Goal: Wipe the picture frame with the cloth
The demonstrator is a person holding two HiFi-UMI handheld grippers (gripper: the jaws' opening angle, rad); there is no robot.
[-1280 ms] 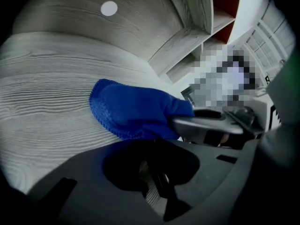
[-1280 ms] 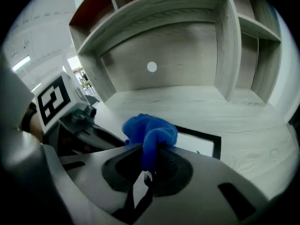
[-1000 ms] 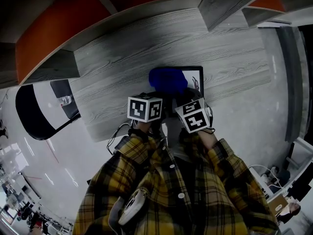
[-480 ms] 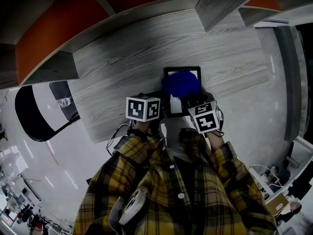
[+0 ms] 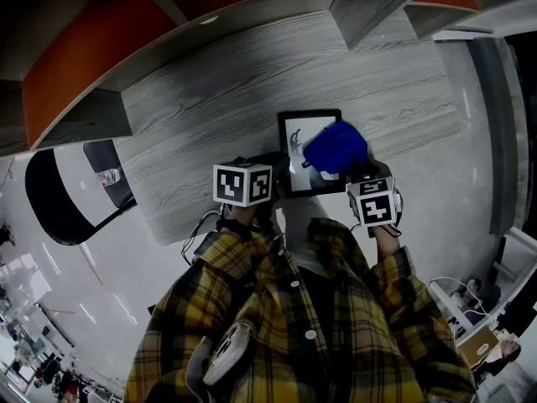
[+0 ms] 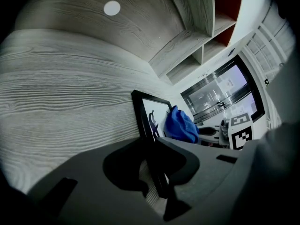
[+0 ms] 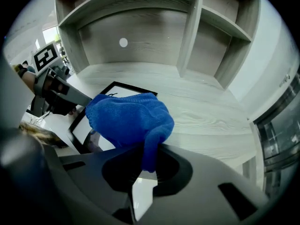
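Observation:
The black picture frame (image 5: 295,151) with a white print lies on the grey wood desk (image 5: 201,99). My left gripper (image 5: 279,185) is shut on its near left edge; in the left gripper view the frame's (image 6: 145,111) black rim runs between the jaws of this gripper (image 6: 157,163). A bunched blue cloth (image 5: 336,147) rests on the frame's right part, with my right gripper (image 5: 351,173) shut on it. In the right gripper view the cloth (image 7: 129,118) bulges out past the right gripper (image 7: 147,161) and covers the frame's (image 7: 122,86) near right side.
Open grey shelf compartments (image 7: 187,36) rise behind the desk, with orange panels (image 5: 75,65) above. A black and white chair (image 5: 59,191) stands left of the desk. The desk's near edge (image 5: 168,225) runs just under my grippers.
My right gripper has carried the blue cloth rightward across the frame, from its upper left to its right side, uncovering the print. The left gripper has stayed put.

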